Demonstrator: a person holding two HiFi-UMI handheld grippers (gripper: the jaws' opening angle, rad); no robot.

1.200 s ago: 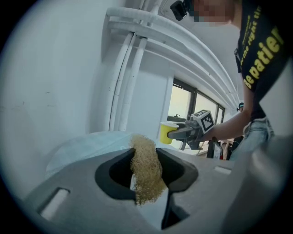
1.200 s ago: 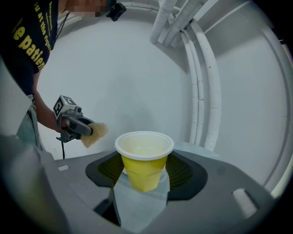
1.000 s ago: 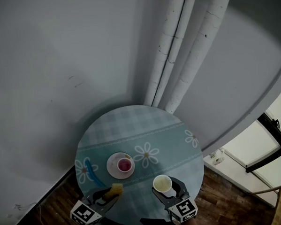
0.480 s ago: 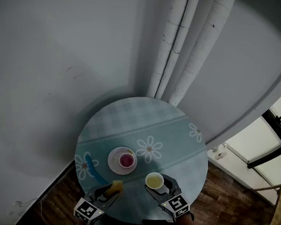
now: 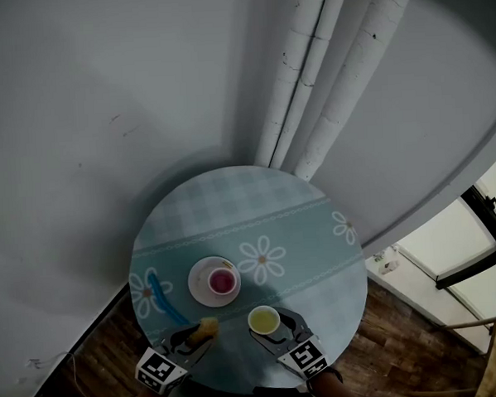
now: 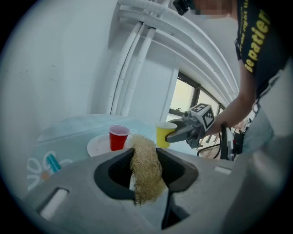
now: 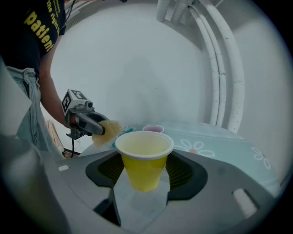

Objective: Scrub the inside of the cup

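Observation:
My right gripper (image 5: 271, 329) (image 7: 144, 172) is shut on an upright yellow paper cup (image 5: 263, 320) (image 7: 143, 162) with an empty white inside, over the near edge of the round table (image 5: 299, 232). My left gripper (image 5: 199, 334) (image 6: 145, 168) is shut on a tan loofah scrubber (image 5: 207, 327) (image 6: 146, 169), a short way left of the cup. In the left gripper view the yellow cup (image 6: 164, 134) and right gripper (image 6: 181, 132) show ahead on the right. In the right gripper view the scrubber (image 7: 106, 131) hangs at the left, apart from the cup.
A red cup (image 5: 222, 280) (image 6: 118, 137) stands on a white plate (image 5: 201, 294) (image 6: 98, 146) mid-table. A blue toothbrush-like stick (image 5: 160, 296) (image 6: 52, 162) lies at the table's left. White pipes (image 5: 324, 73) run up the wall behind. A person's arm and dark shirt (image 6: 256, 50) show at the right.
Both grippers have come down toward the table. The yellow cup has moved left, nearer the scrubber. The red cup and plate stay put.

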